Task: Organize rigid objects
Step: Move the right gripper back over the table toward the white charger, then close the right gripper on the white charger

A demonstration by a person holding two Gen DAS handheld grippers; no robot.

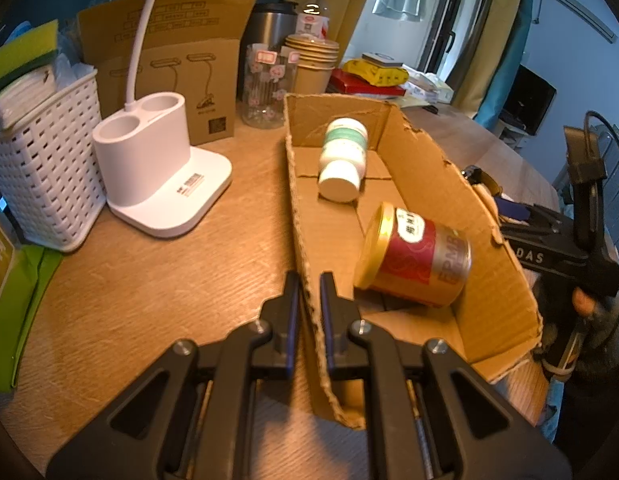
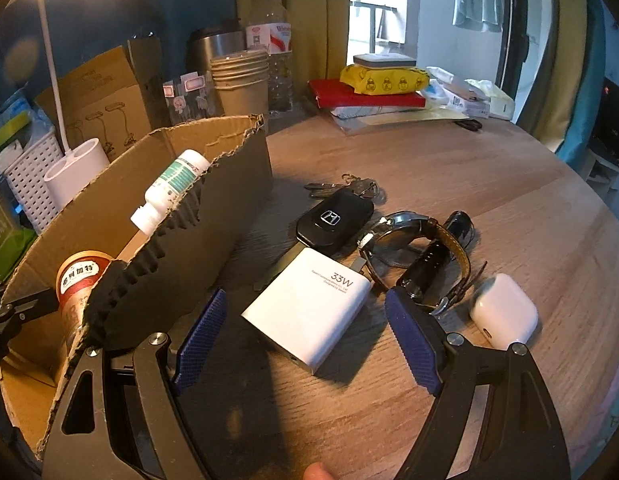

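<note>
Rough, torn brown corrugated cardboard box (image 1: 489,240) clamped in matt black plastic; glossy white plastic charger block (image 2: 309,308) between ribbed blue pads (image 2: 413,344); matt woodgrain tabletop (image 2: 489,184) beneath.

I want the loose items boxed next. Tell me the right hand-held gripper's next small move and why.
Probably lower the right hand-held gripper a little over the white charger and close. Its jaws stand open on either side of the charger, not touching it, while the left hand-held gripper grips the cardboard box wall.
</note>
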